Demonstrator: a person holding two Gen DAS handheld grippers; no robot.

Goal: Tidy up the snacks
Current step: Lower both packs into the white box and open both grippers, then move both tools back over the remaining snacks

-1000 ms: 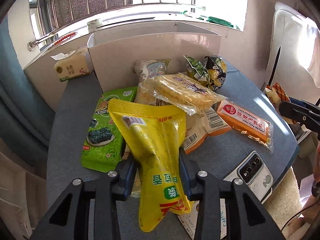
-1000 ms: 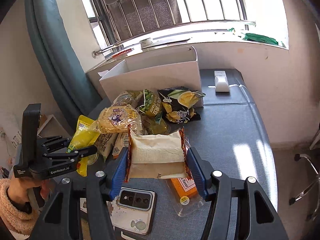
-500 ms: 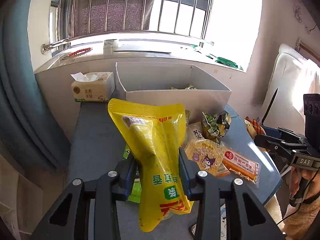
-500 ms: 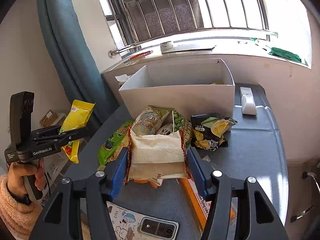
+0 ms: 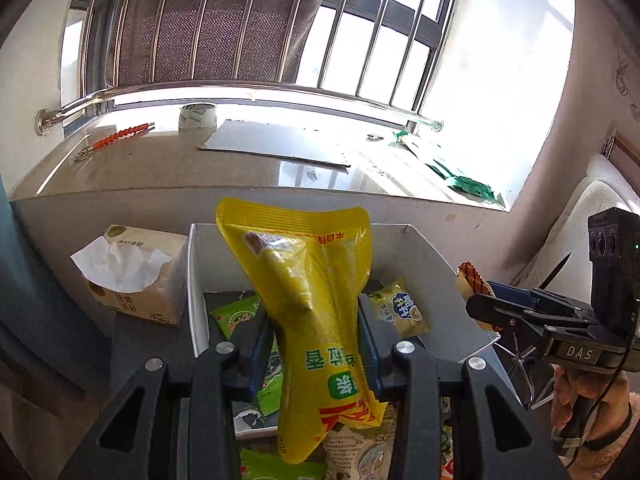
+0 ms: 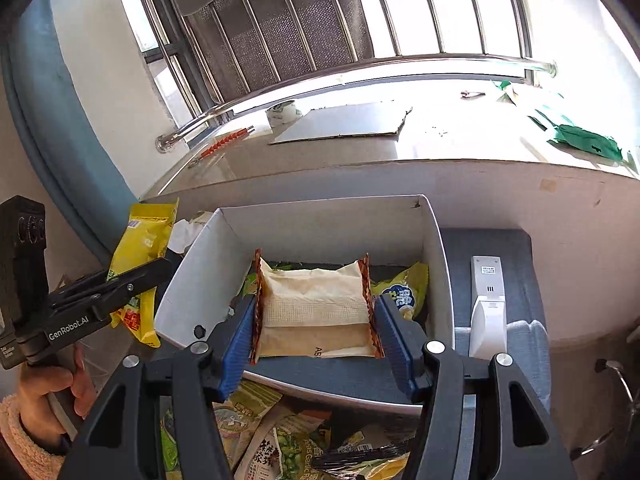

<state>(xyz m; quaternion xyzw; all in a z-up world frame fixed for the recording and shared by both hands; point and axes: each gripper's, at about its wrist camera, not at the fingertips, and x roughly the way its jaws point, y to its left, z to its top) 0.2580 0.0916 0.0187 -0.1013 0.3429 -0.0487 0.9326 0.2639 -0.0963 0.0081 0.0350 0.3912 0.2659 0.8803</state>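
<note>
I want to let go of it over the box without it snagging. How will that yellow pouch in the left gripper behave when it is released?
The yellow pouch looks floppy: it pinches narrow where the left gripper clamps it. It seems light, standing up above the jaws without drooping. Its glossy film probably slides easily, so it should drop flat into the white box.

Left black two-finger gripper (image 5: 316, 344) angles downward, blue-padded jaws clamped on a tall yellow plastic snack bag (image 5: 312, 312). Right black gripper (image 6: 316, 332) likewise pinches a cream foil packet (image 6: 314, 308) between its jaws.
</note>
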